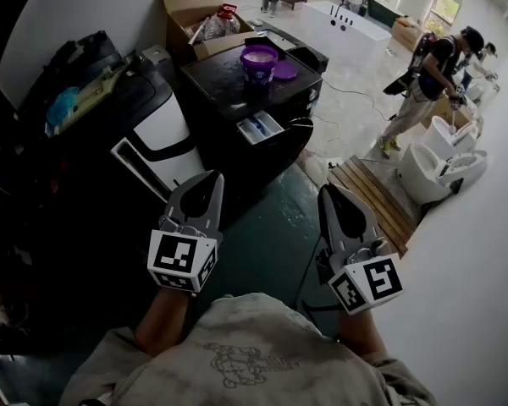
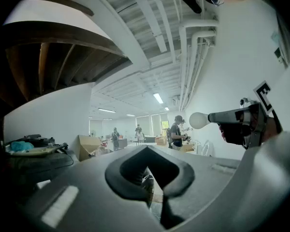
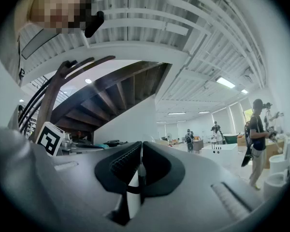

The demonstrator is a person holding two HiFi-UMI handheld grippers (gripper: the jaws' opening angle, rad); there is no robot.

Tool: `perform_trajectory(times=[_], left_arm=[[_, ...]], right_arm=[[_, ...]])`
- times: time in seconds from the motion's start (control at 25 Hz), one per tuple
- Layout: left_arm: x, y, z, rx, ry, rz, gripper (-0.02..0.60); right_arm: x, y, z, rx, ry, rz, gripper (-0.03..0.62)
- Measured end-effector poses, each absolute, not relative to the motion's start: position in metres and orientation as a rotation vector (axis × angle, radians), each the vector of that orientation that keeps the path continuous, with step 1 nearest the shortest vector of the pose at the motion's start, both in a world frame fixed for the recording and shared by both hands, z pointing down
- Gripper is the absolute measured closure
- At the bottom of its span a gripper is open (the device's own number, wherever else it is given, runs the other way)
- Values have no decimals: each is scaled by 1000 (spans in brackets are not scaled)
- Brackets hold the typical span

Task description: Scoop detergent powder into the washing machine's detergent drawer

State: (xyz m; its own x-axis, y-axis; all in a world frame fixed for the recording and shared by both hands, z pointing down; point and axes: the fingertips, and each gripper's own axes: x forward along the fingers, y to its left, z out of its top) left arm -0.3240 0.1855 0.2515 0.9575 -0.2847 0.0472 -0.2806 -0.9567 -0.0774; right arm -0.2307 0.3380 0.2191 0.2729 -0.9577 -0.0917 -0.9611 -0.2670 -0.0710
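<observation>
Tongs on your left gripper (image 1: 207, 180) and right gripper (image 1: 329, 193) are pressing together, empty; the purple tub (image 1: 259, 61) is likely feeling light, stiff: pinch its rim.

I read a purple tub (image 1: 260, 62) and purple lid (image 1: 285, 71) on the glossy black washing machine (image 1: 229, 87). Its detergent drawer (image 1: 261, 128) shows white and blue. The left gripper (image 1: 213, 178) and right gripper (image 1: 328, 191) are grey, with black-and-white square markers (image 1: 180, 255). The near floor (image 1: 262, 244) is dark teal, and the slats (image 1: 377, 194) to the right are pale wood.

A purple detergent tub (image 1: 260, 61) stands atop the black washer (image 1: 237, 87), its drawer (image 1: 260, 128) open.
</observation>
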Motion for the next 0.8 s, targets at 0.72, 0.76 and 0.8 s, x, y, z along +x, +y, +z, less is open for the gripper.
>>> perform_trajectory(times=[0.72,0.76,0.8], left_arm=[[-311,202,251,-3014,433,-106,581],[-310,204,251,-3012,433,-106,581],[-309,205,252,-3011,433,-104,581]], right_arm=[[-217,350,225,-2374,1831,18,557],[-216,352,225,-2373,1831,18,557],[-215,353,225,-2372,1831,18,557]])
